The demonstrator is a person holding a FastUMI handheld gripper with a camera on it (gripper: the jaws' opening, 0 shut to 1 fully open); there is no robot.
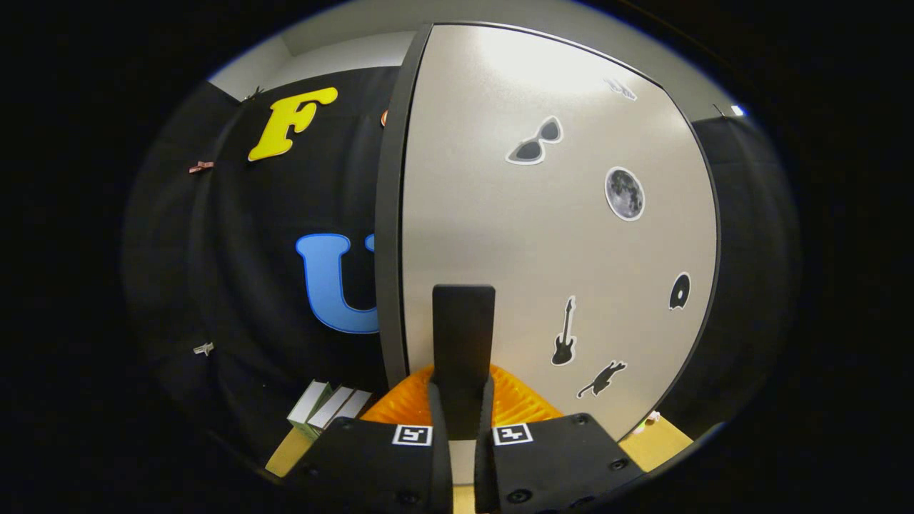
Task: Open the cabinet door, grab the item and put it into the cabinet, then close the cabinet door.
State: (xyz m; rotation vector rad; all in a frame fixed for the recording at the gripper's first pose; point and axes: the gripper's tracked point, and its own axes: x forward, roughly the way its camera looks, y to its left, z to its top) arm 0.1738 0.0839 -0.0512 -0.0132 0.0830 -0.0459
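Observation:
The cabinet door [557,235] is a pale grey panel with several stickers, and it stands close in front of me. Its dark edge [389,214] runs top to bottom at the left. A black upright handle [463,321] sticks out from the door's lower part. My gripper [463,400] is shut on this handle, one finger pressing on each side of its lower end. I cannot tell whether the door is ajar. Left of the fingers, a small white and green box-like item [325,410] lies on the wooden table [285,457].
The wooden table top also shows as a corner [660,439] right of the fingers, below the door. The booth's black cloth wall [235,285] hangs behind and to the left of the cabinet. A pale ceiling [343,50] shows above.

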